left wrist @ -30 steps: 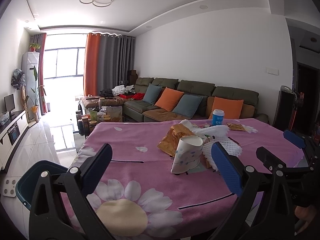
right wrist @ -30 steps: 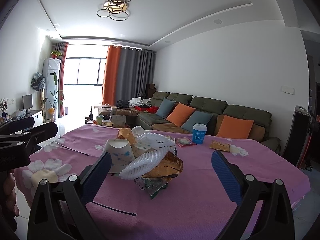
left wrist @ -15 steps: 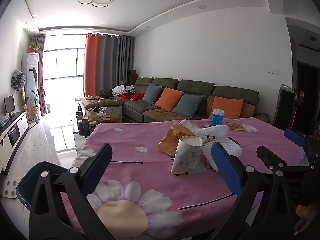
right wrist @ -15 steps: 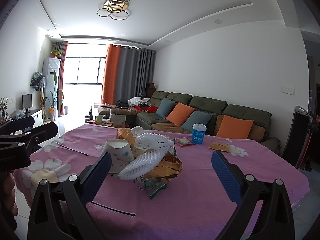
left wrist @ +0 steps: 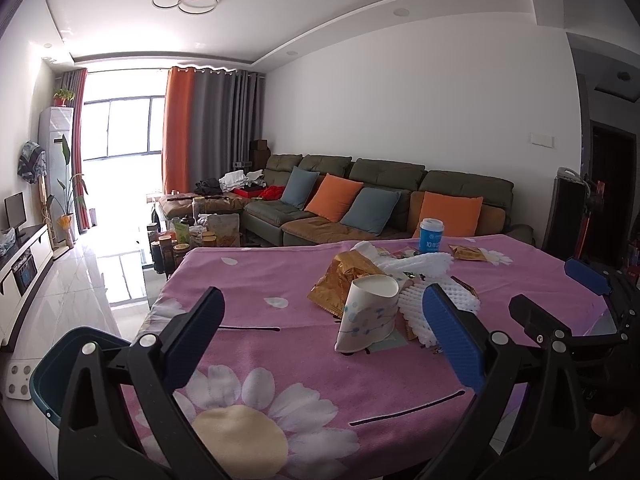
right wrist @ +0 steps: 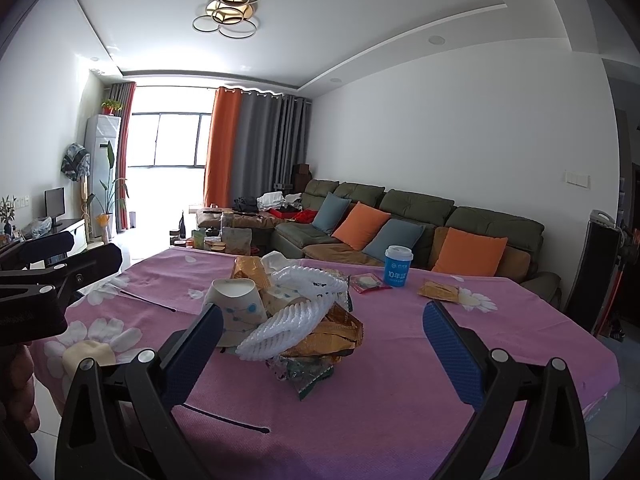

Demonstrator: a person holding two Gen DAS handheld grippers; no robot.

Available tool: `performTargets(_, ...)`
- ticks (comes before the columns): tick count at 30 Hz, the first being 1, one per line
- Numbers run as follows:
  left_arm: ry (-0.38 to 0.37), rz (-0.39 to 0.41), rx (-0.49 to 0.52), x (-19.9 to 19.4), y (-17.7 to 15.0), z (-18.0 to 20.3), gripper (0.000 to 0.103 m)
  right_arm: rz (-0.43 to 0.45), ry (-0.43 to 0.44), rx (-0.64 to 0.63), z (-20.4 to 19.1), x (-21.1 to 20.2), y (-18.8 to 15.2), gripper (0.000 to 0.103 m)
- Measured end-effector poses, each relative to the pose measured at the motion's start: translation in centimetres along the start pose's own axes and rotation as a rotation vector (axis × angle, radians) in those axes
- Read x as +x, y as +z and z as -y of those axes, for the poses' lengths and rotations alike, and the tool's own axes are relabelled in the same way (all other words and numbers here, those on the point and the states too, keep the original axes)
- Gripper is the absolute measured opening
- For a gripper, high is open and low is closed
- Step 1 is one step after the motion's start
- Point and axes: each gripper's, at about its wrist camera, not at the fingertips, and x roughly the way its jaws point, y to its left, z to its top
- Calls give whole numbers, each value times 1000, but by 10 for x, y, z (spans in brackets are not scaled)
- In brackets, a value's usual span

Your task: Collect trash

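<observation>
Nothing has been picked up yet, by the look of it: both tools hang short of the pile, so I'd call this the approach before the first grab. The left gripper [left wrist: 324, 344] is spread wide with nothing between its blue pads, and the right gripper [right wrist: 320, 348] is spread just as wide and just as bare.

The trash sits heaped near the middle of the surface [left wrist: 280, 364], on its pink flowered cloth. A paper cup [left wrist: 370, 316] lies tipped at the near left of the heap, touching a gold foil wrapper [left wrist: 340, 280] and white foam netting [left wrist: 424, 300]. Farther off to the right stand a blue-and-white cup [left wrist: 431, 234] and a small gold packet [left wrist: 466, 253], apart from the heap.

The next move, I'd guess, is to close in on one piece. The paper cup is nearest the left gripper and looks light and easy to crush, so a gentle pinch on its wall would suit.

The left wrist view alone shows a dark teal bin [left wrist: 60, 372] on the floor off the near left corner, likely where everything goes. The right wrist view alone shows a crumpled green wrapper [right wrist: 308, 372] at the near foot of the heap, and a red-edged packet [right wrist: 368, 282] just beside the blue-and-white cup [right wrist: 398, 266].
</observation>
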Motion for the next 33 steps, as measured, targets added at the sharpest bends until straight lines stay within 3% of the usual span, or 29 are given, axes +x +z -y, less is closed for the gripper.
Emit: performTargets(33,43,-15,-1,27,5,-3,98,-40,35,7,3,24,9,97)
